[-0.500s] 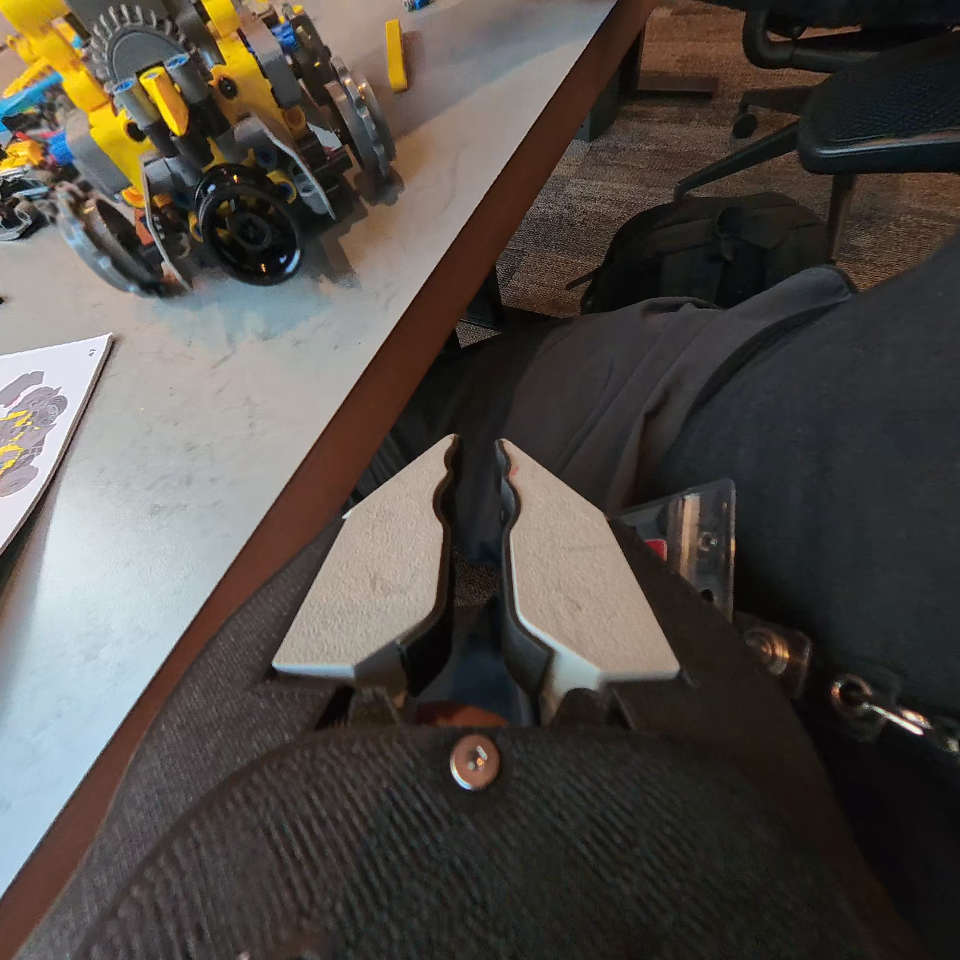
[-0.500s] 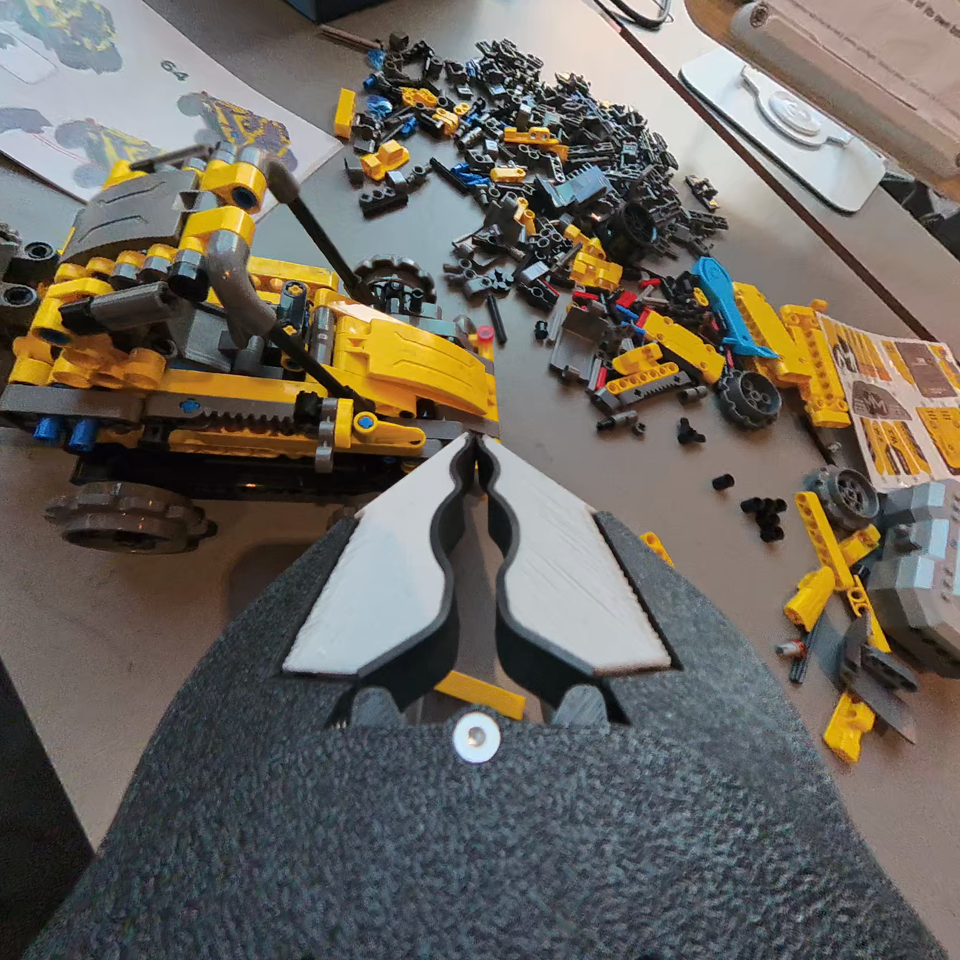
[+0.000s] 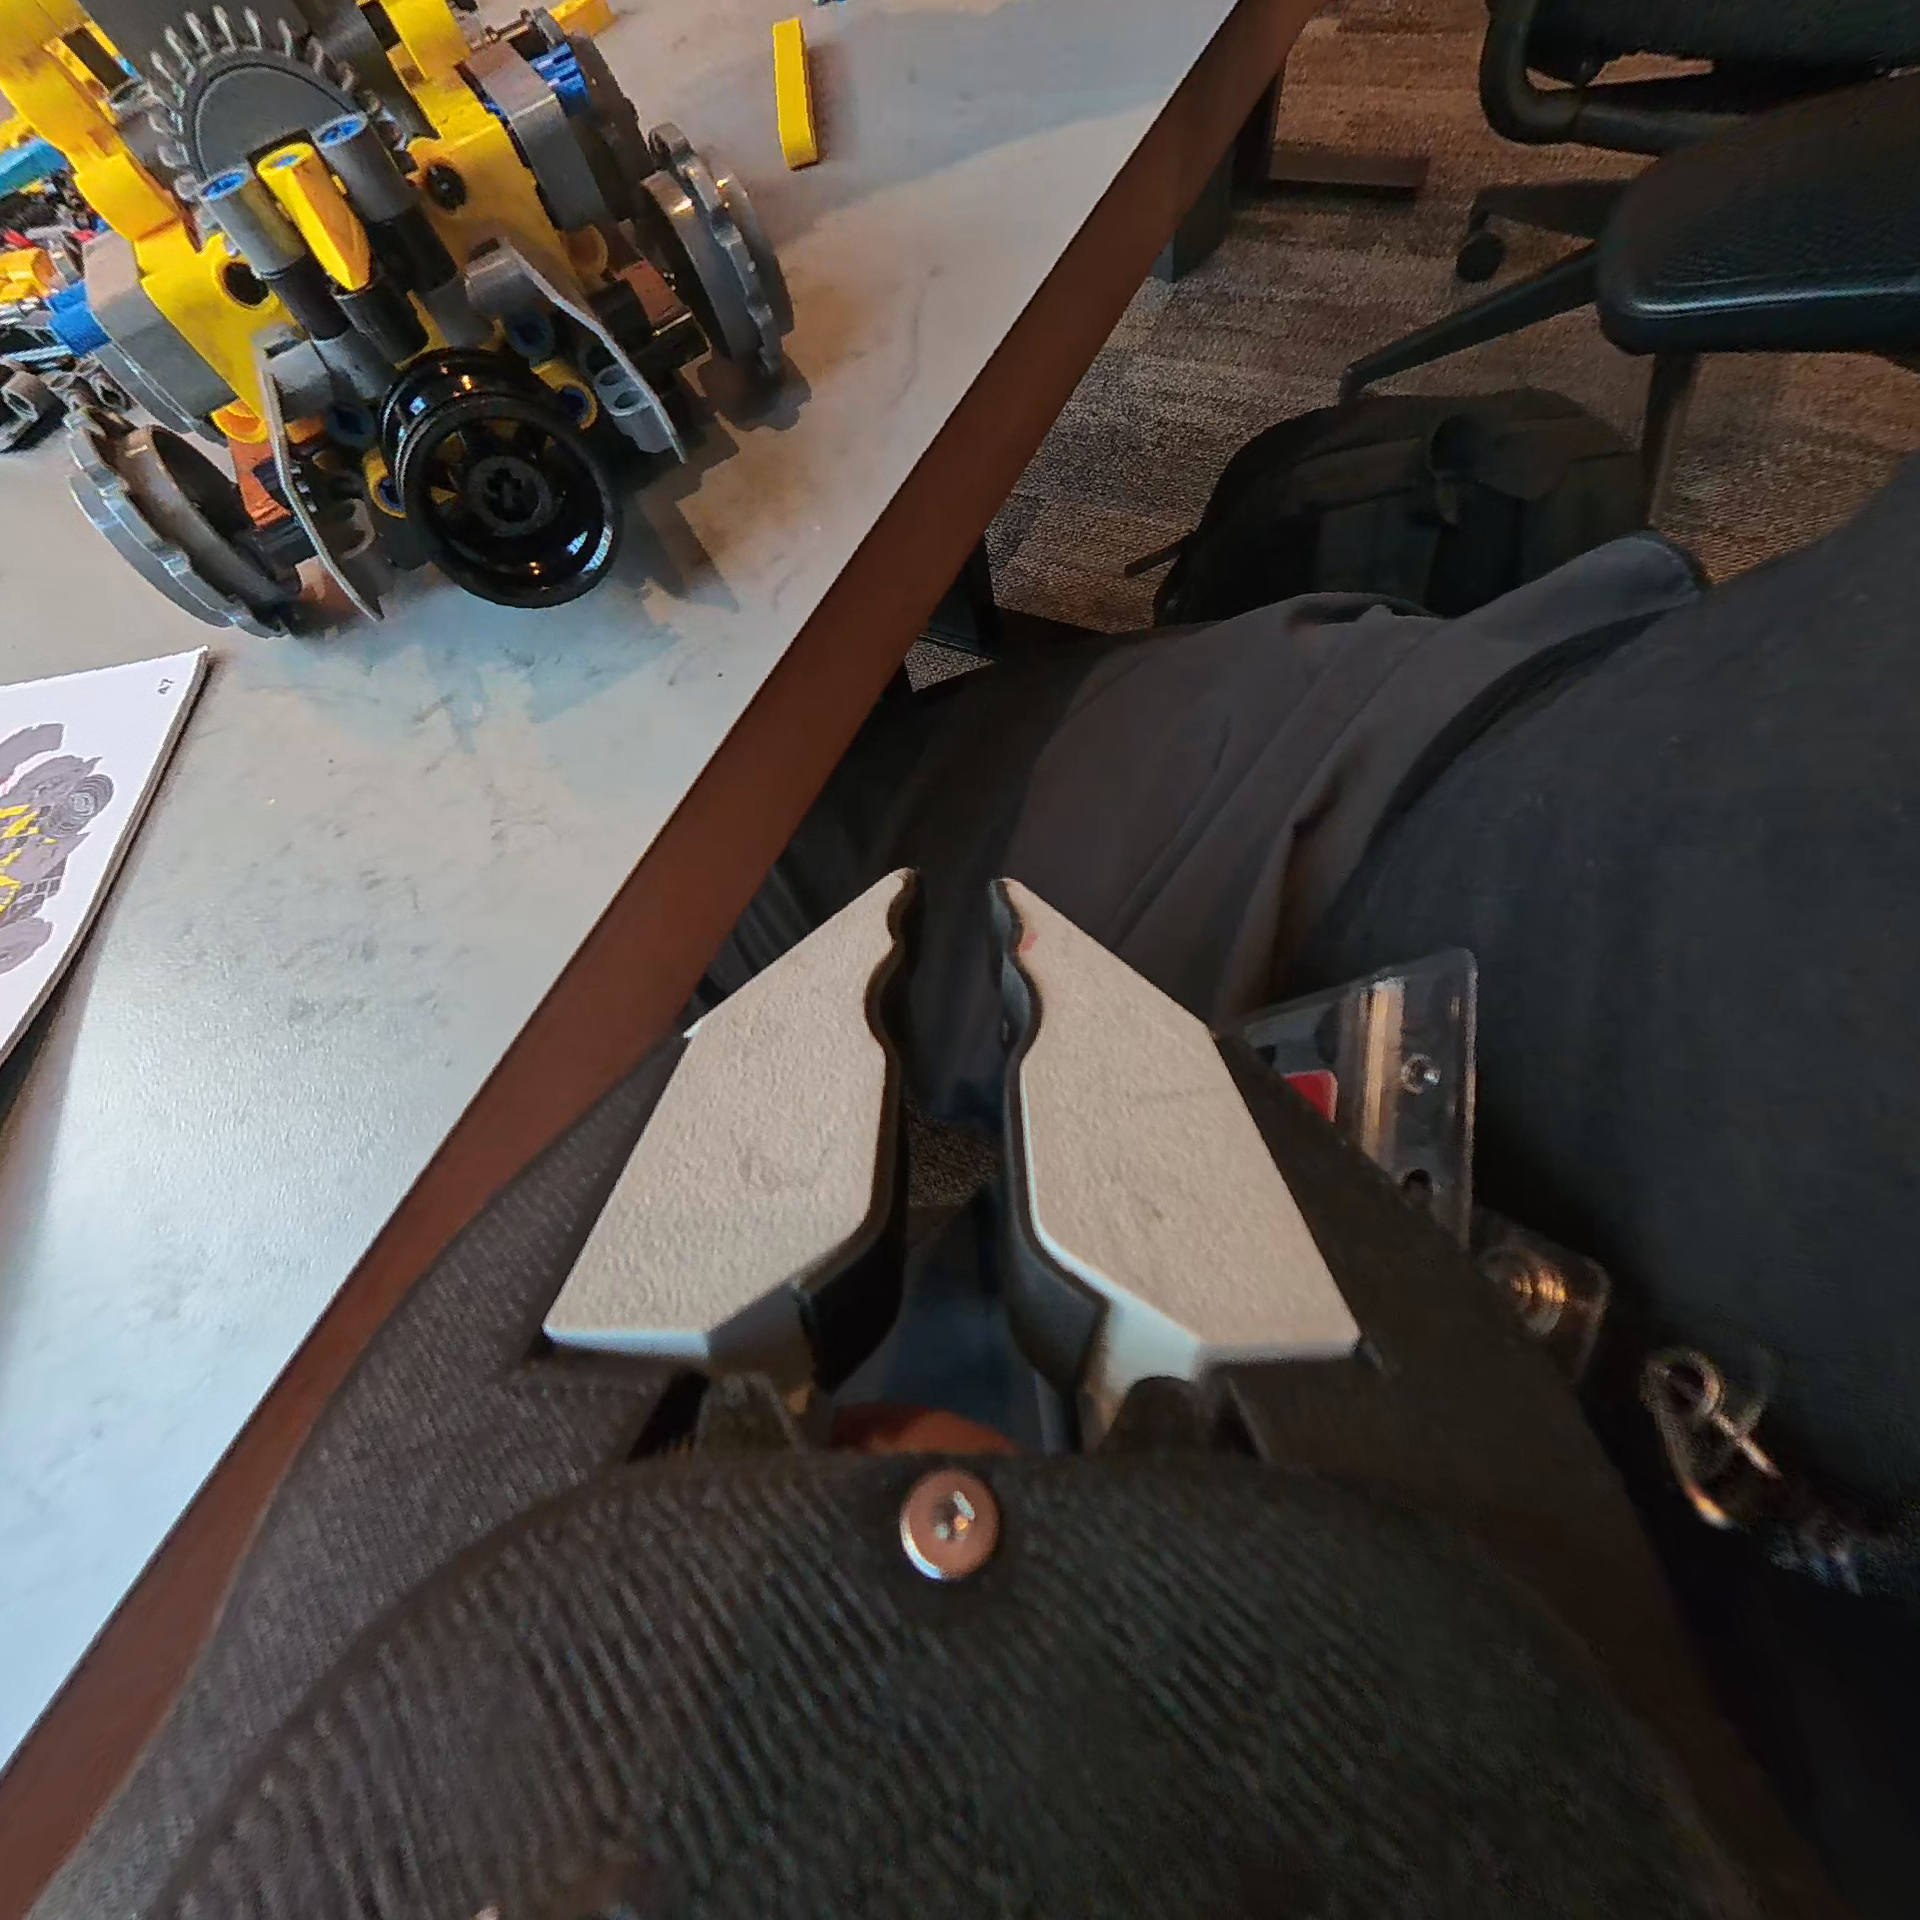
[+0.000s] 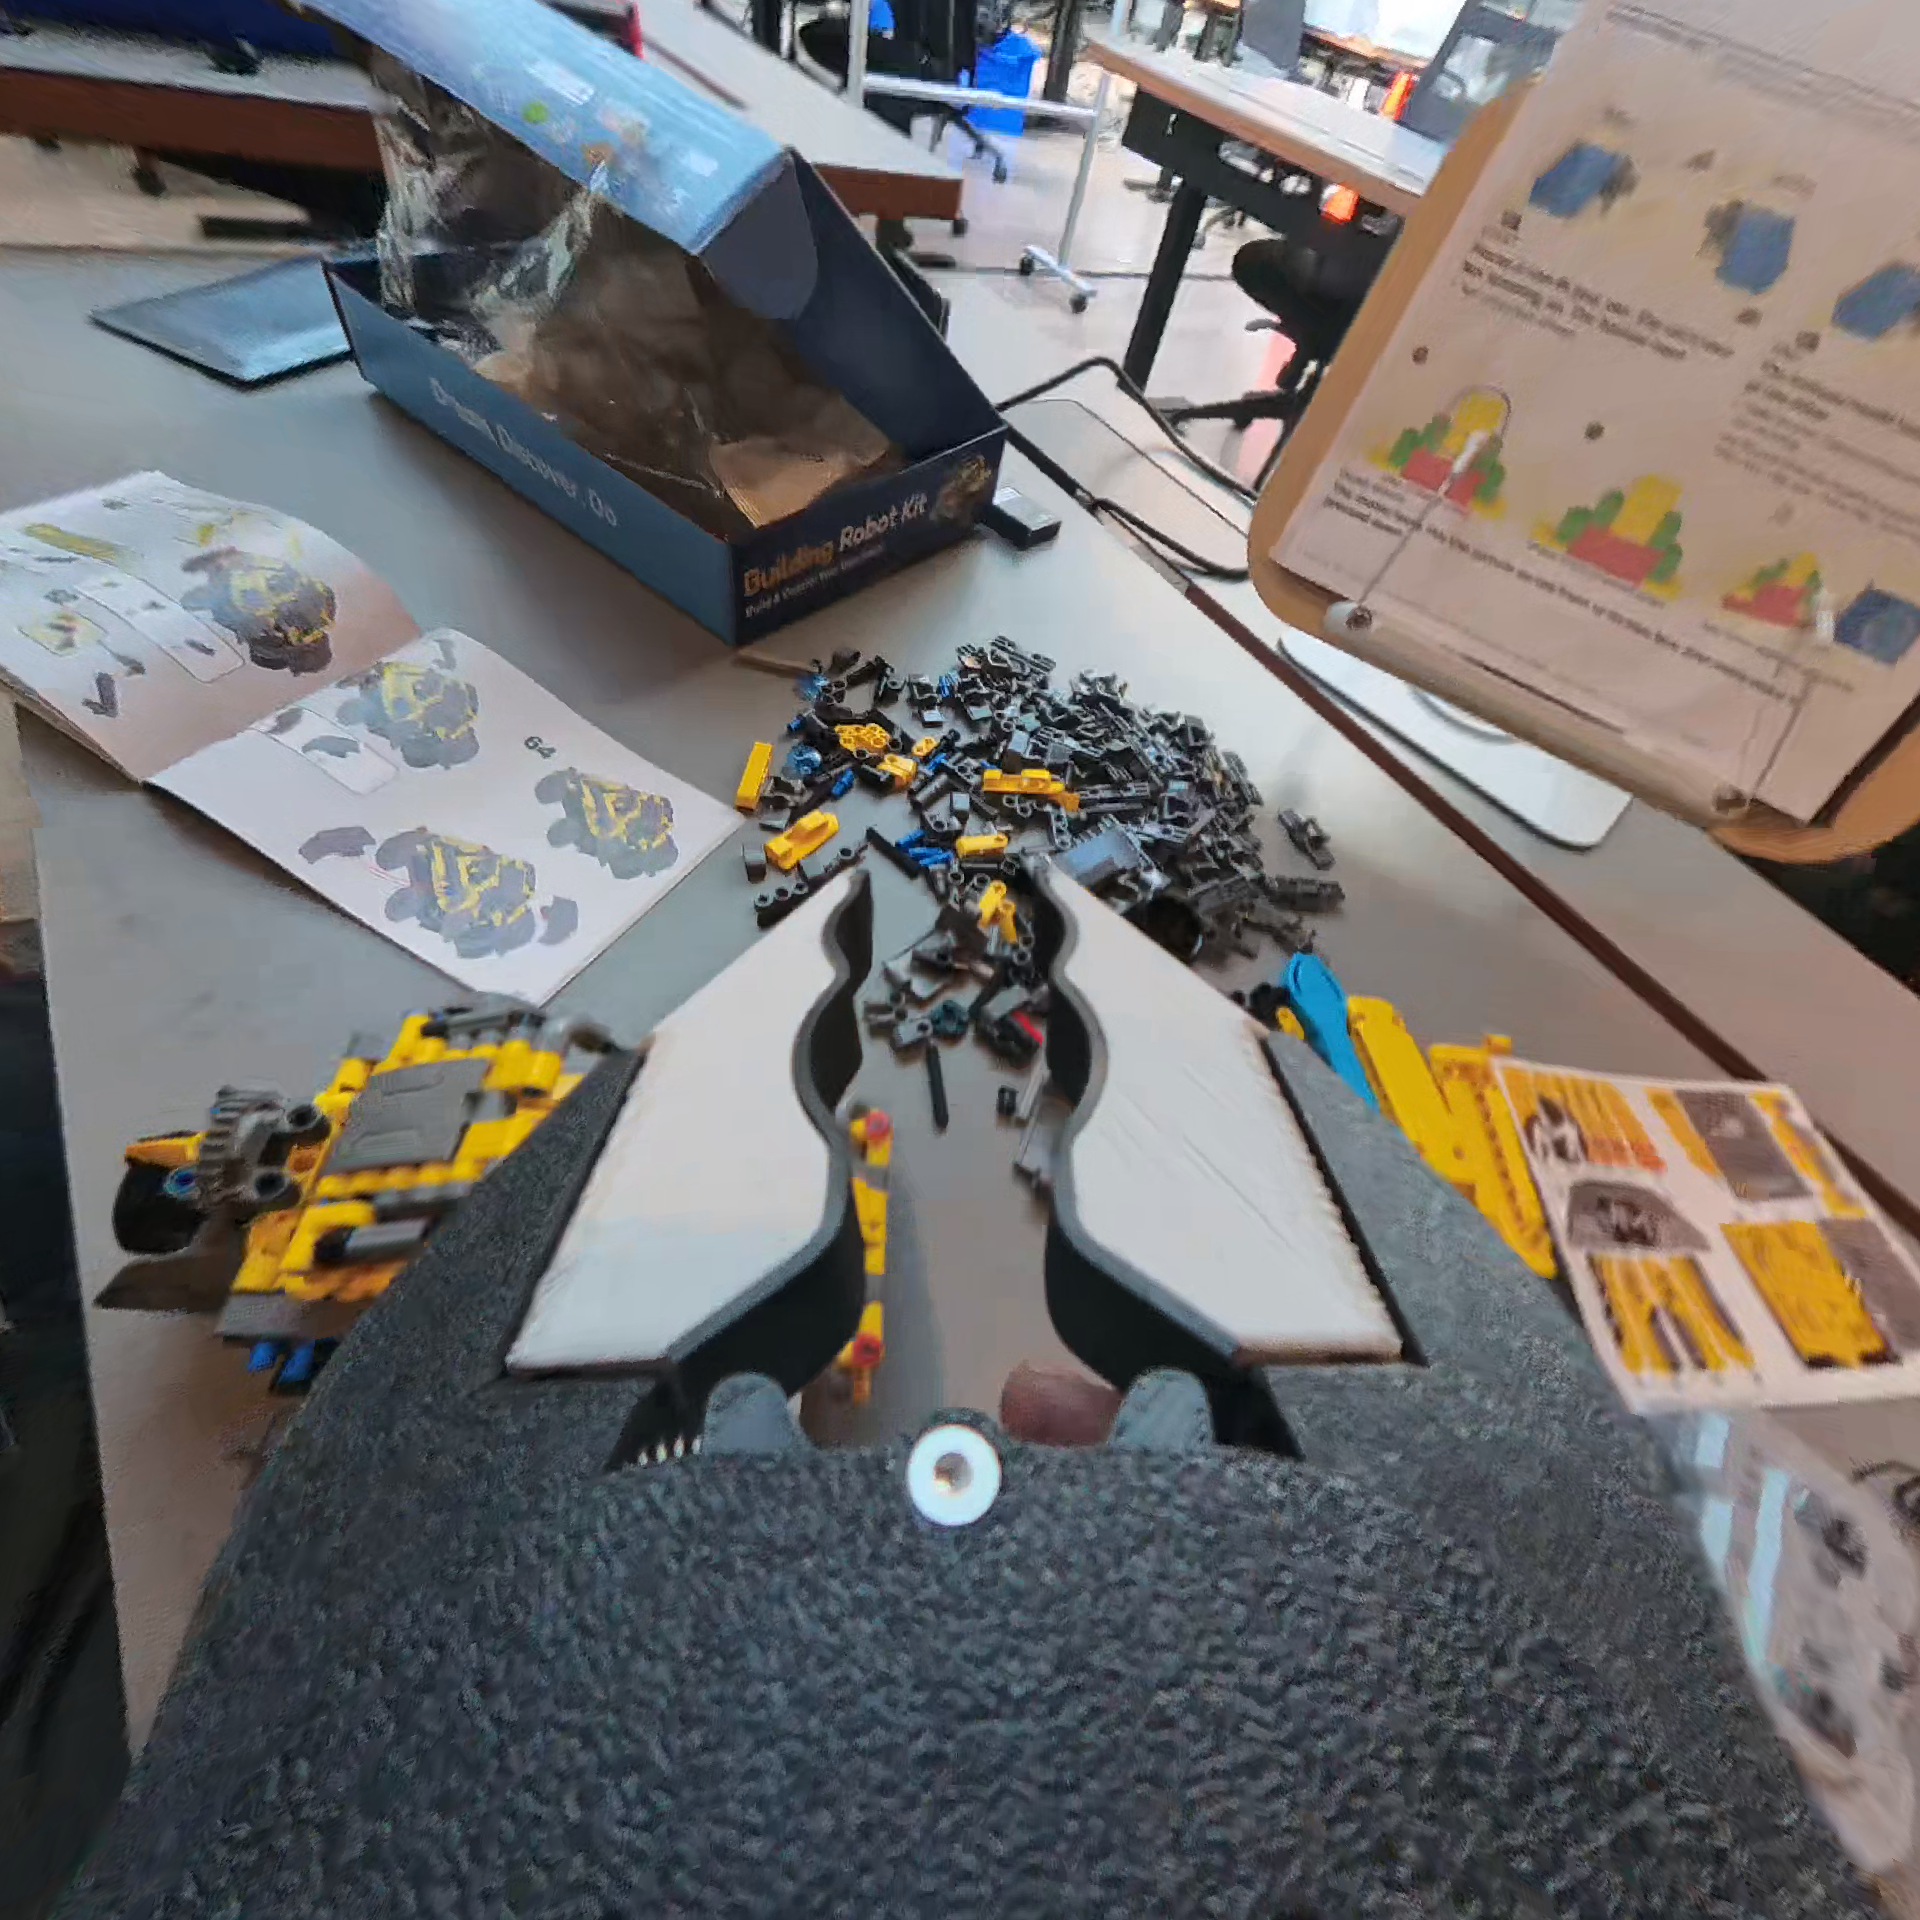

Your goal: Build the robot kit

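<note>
Left wrist view: the left hand-held gripper [image 3: 954, 896], fingers narrowly apart and empty, hangs off the bench [image 3: 343, 935] edge over a person's lap; a yellow brick model [image 3: 416, 312] stands upper left.

Right wrist view: the right hand-held gripper [image 4: 951, 883], spread wide and empty, hovers above the loose-parts pile [image 4: 1049, 769] (centre frame), the booklet [image 4: 416, 810] at left.

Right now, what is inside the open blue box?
The blue box holds crumpled clear plastic wrap over something brownish; whatever lies beneath cannot be seen.

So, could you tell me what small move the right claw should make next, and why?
Probably lower the right claw toward the loose pile of small pieces: it hangs open and empty above them. The left claw sits off the table, holding nothing.
</note>
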{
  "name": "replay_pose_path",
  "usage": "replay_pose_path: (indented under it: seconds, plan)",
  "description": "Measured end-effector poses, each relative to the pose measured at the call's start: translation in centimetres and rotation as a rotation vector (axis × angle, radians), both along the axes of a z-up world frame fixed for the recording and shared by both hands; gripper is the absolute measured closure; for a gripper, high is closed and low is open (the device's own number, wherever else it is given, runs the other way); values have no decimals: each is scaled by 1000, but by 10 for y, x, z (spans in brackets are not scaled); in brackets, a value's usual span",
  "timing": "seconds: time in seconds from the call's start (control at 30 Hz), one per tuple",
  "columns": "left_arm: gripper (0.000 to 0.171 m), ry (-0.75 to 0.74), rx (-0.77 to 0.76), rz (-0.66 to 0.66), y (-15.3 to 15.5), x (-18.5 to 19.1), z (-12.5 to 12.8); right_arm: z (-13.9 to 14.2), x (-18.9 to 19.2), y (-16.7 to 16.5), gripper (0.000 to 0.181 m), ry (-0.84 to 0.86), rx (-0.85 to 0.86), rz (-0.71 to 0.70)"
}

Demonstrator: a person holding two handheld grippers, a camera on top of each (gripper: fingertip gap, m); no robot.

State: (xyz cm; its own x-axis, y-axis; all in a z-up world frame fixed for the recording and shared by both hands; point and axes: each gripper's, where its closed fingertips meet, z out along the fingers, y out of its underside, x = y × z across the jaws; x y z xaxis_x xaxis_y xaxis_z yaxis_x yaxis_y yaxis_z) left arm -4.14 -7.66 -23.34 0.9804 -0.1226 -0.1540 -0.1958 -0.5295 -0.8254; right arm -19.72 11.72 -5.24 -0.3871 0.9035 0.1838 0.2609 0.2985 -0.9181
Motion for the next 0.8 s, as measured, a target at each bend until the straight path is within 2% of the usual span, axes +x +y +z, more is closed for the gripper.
replay_pose_path:
  seconds: [0.1,0.17,0.23,0.33,0.57,0.8]
  plan:
    - [163,-2,2,-2,0,0,0,-6,-35,-19,154,-150,141,118]
    - [162,-2,0,2,0,-2,0,-31,-59,-21,170,-322,224,143]
    - [162,-4,-2,10,-1,-5,-1,-61,-81,-12,176,-487,302,109]
    - [162,-17,-5,11,-1,-7,-1,-97,-104,-4,181,-626,380,105]
    - [162,-45,19,14,-4,-14,5,-143,-120,1,181,-754,463,125]
    - [162,-73,28,15,-6,-15,7,-151,-122,0,174,-779,457,150]
